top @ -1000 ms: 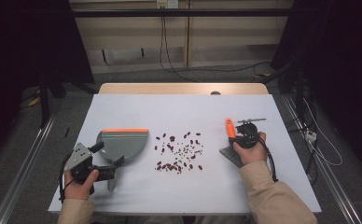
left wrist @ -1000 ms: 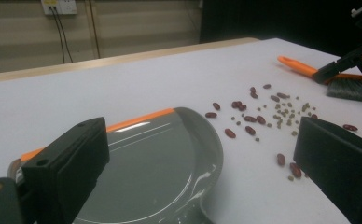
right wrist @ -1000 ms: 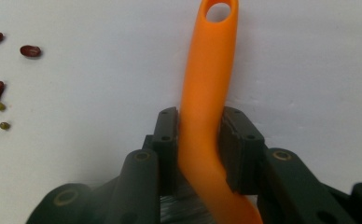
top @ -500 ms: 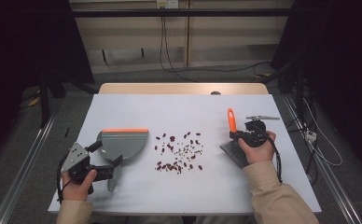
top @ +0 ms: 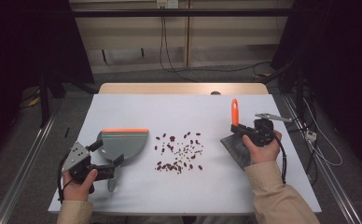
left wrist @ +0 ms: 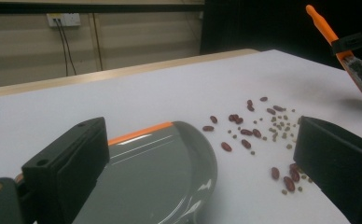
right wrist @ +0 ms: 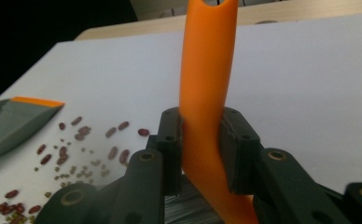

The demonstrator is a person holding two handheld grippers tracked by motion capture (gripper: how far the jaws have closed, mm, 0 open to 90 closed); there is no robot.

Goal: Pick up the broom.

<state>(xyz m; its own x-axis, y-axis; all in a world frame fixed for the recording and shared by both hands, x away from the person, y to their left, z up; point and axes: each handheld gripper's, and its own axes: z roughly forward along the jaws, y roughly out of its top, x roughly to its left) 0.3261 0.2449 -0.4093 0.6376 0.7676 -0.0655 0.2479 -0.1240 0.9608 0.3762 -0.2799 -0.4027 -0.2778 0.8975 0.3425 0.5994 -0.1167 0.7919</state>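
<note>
The brush (top: 235,135) stands at 3 o'clock on the surface (top: 188,112), orange handle up and bristles low, pinched at the handle by the right gripper (right wrist: 201,140). Scattered beans (top: 179,151) lie at the centre. At 9 o'clock from them sits the dustpan (top: 123,142), its handle between the spread jaws of the left gripper (top: 105,171), whose pads stand apart from it.

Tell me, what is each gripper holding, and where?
The right gripper clamps the brush by its orange handle. The left gripper seems to hold the dustpan by its handle.
</note>
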